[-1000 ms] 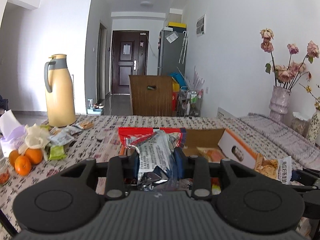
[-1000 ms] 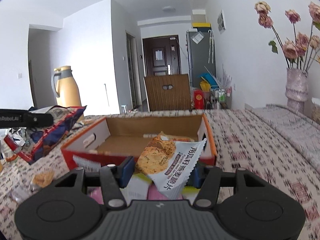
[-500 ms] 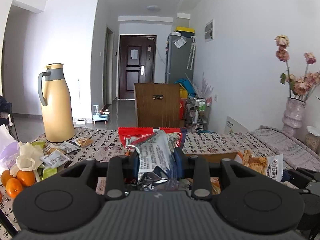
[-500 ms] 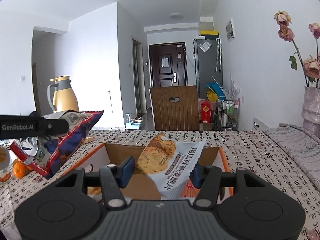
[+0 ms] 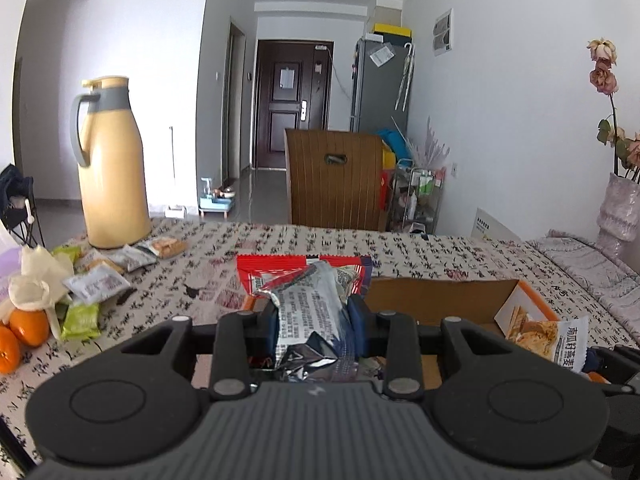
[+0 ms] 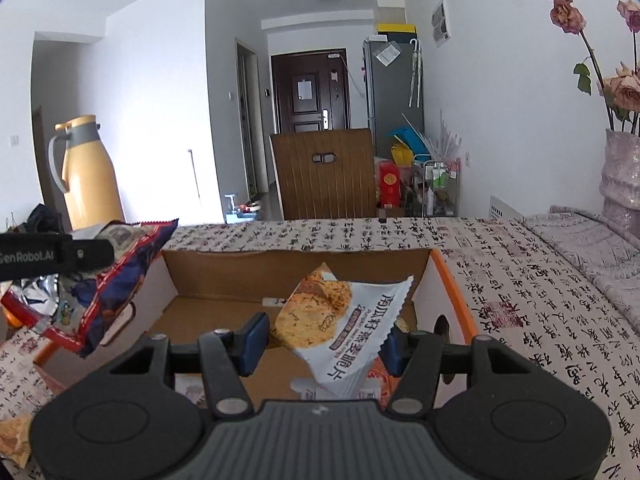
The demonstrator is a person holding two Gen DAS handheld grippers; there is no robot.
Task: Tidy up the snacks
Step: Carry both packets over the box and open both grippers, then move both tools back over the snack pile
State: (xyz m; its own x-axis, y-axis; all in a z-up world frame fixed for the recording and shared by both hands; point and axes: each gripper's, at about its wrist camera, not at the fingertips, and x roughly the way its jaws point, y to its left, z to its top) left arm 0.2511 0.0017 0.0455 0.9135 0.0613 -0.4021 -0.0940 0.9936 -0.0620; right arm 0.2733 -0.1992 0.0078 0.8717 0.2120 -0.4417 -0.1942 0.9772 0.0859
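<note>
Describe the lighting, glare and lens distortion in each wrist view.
Left wrist view: even daylight, fisheye bends the walls, dark corners, glare on the foil snack bag clamped in the left gripper. Right wrist view: same curvature, bright wall behind the thermos, print on the white cracker packet sharp.

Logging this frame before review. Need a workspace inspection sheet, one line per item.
Surface: table under calligraphy-print cloth.
Job's things: open orange-and-white cardboard box; red-edged foil snack bag; white oat-crisp packet.
Clutter: small snack packets, oranges, yellow thermos jug.
Grippers: left gripper clamps the foil bag; right gripper clamps the packet over the box.
Cables: nothing seen.
Surroundings: wooden chair, vase of dried roses.
</note>
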